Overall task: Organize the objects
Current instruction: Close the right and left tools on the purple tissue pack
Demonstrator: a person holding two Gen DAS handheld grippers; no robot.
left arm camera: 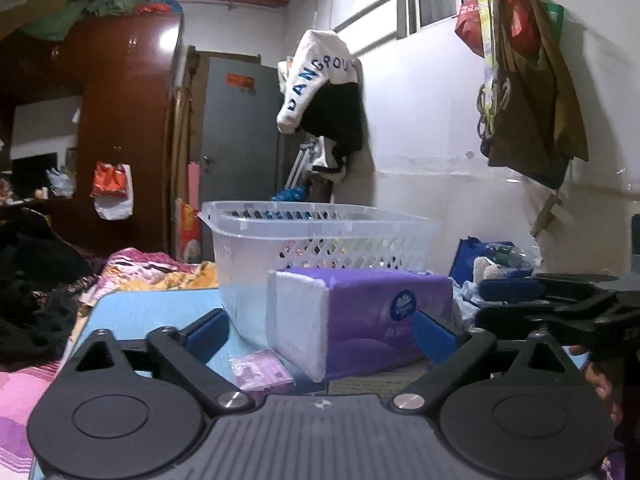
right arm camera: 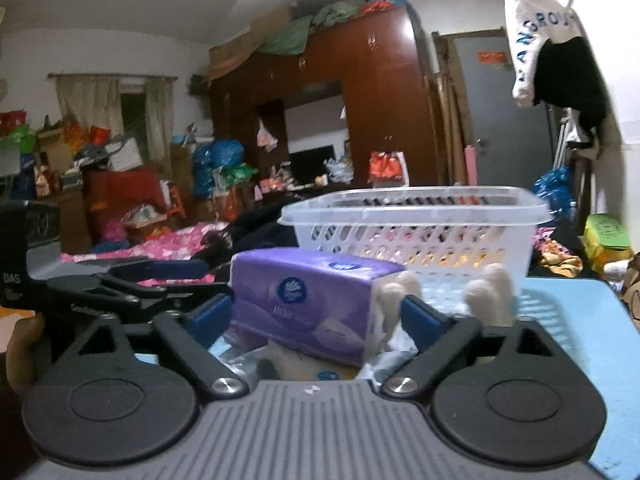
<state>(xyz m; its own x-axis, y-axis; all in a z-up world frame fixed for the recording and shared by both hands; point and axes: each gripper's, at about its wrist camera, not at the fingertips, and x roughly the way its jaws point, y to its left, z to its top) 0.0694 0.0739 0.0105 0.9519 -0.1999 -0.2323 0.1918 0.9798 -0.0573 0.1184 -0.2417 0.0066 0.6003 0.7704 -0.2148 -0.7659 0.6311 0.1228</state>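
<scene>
We have a light blue counter (left arm camera: 132,312) carrying a clear plastic basket (left arm camera: 320,236), and in front of the basket, tilted over smaller clutter, lies the purple tissue pack (left arm camera: 360,316). We judge the step in hand is picking up that pack for the basket. Both tools frame it: the left tool (left arm camera: 320,330) is spread wide with its pads beside the pack's ends, and the right tool (right arm camera: 316,316) is likewise spread, gripping nothing. Next we need to close on the pack, lift, and clear the basket's rim. A small pink packet (left arm camera: 262,372) lies under it.
</scene>
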